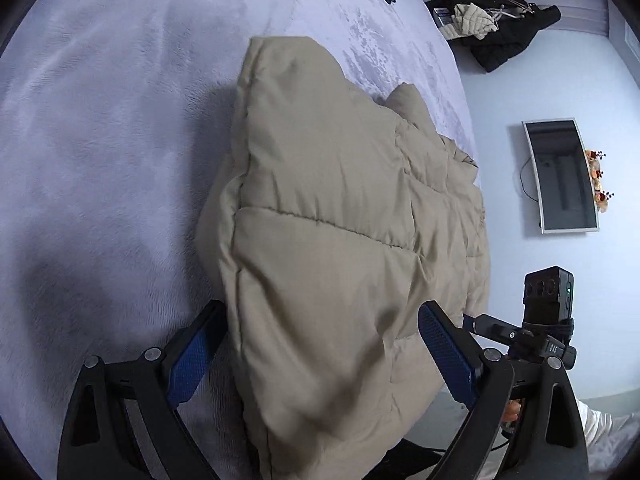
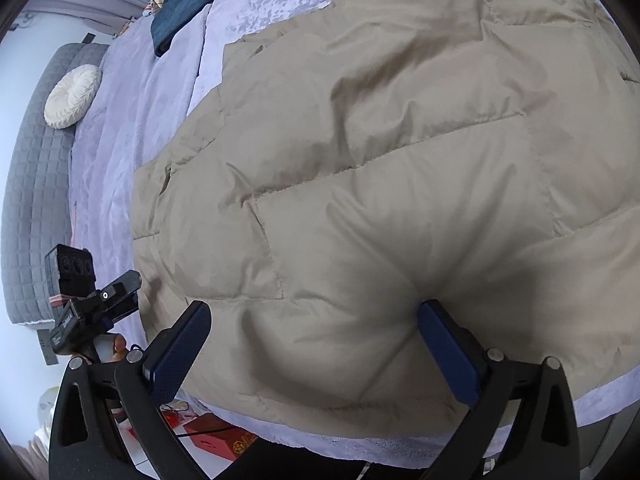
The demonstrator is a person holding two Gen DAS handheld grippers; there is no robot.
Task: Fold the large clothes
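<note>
A beige quilted puffer coat lies on a bed covered with a lavender blanket. In the left wrist view my left gripper stands open, wide, astride a thick folded edge of the coat. The padding bulges up between the blue pads, which do not pinch it. In the right wrist view the coat fills most of the frame. My right gripper is open at full width over the coat's near edge, its right fingertip denting the fabric. The left gripper's camera housing shows at the left.
Dark blue garments lie at the far end of the bed, and a round cream cushion sits on a grey quilted bench. Red boxes lie on the floor below the bed edge. A black coat and a framed screen are by the wall.
</note>
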